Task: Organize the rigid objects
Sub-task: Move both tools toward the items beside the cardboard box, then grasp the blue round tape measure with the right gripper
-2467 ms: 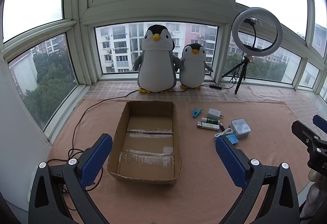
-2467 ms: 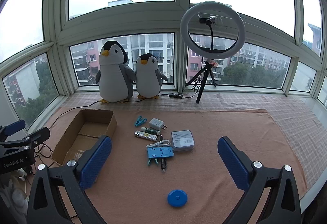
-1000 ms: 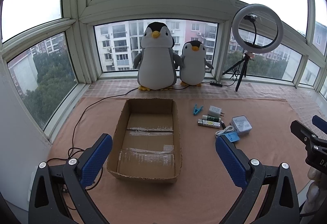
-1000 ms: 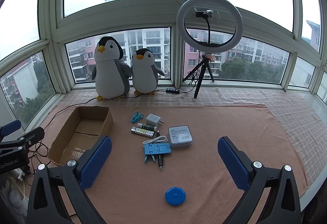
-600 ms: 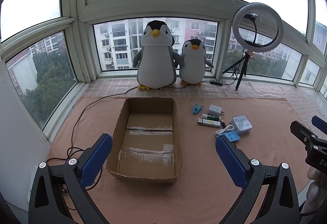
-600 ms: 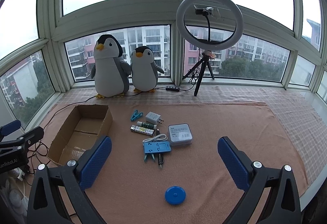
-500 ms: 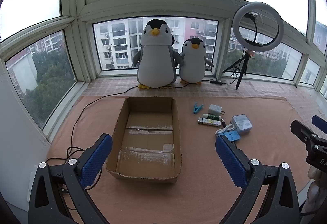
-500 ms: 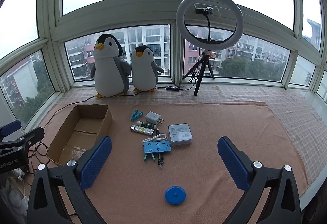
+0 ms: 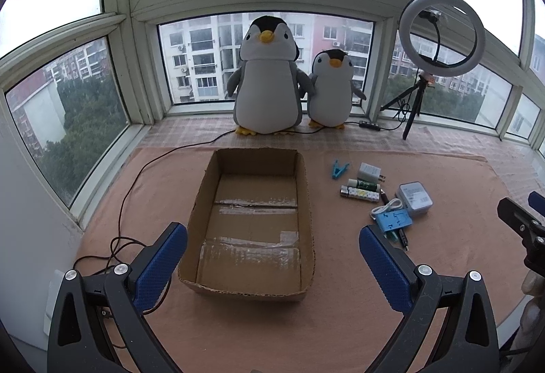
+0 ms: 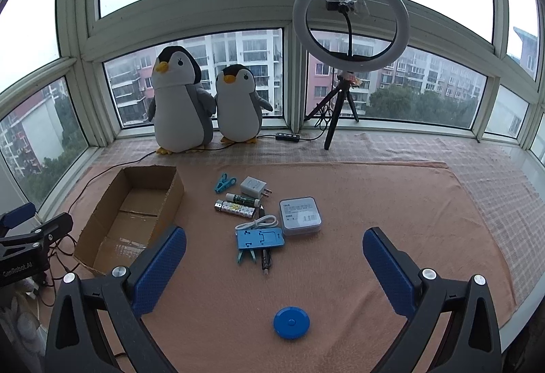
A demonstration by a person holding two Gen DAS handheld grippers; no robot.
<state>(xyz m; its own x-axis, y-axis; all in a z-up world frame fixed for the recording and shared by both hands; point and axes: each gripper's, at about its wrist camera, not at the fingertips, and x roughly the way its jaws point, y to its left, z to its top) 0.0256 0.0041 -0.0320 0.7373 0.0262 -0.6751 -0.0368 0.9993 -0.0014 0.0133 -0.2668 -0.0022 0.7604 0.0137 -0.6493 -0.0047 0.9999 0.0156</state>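
Through the left wrist camera I see my left gripper [image 9: 272, 257] spread wide and empty above the near wall of the cardboard box [image 9: 306, 202], which holds nothing; the small items lie right of the box. Through the right wrist camera my right gripper [image 10: 274, 252] gapes empty too, with the blue disc [image 10: 291, 322] nearest it. Right of the box sit the batteries [image 10: 235, 207], charger [image 10: 252, 185] and white case [image 10: 301, 215]: light, stiff, likely slick, so I'd pinch each across flat sides.

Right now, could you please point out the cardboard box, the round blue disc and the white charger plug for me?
cardboard box [image 9: 250, 165], left wrist view, on its far inner wall.
round blue disc [image 10: 291, 322], right wrist view, on the middle of its top face.
white charger plug [image 10: 252, 185], right wrist view, on its white body.
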